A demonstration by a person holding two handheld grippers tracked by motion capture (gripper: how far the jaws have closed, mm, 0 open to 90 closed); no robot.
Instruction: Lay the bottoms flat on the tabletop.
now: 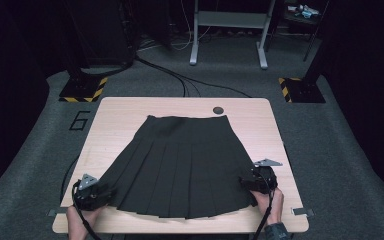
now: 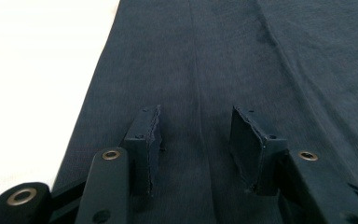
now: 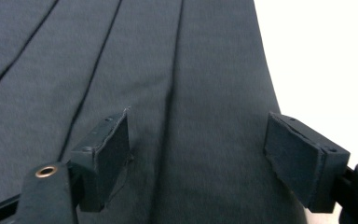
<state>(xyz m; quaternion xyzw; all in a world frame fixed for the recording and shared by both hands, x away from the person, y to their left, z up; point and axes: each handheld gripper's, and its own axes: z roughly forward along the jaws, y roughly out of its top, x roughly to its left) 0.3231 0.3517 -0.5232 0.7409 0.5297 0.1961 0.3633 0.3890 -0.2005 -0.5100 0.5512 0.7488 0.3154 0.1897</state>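
**Mia:** What is near us?

**Ben:** Two hands, each with a tool. The left tool (image 1: 91,194) sits at the near left corner of the skirt (image 1: 180,165). The right tool (image 1: 256,181) sits at the near right corner.

**Mia:** Are they holding it?

**Ben:** No. The left tool is partly wide, with cloth under the gap. The right tool is very wide, and its far pad is close to the skirt's edge. Nothing is pinched.

**Mia:** Where is the skirt?

**Ben:** Flat on the bench (image 1: 120,112), in the middle. The wide hem is near us. The narrow waist is far away, close to a small round hole (image 1: 218,110).

**Mia:** So what step is this?

**Ben:** I think they are getting ready to grab the hem. Next, each tool should dip down and pinch its corner. Then both could lift together and fold the skirt toward the far side.
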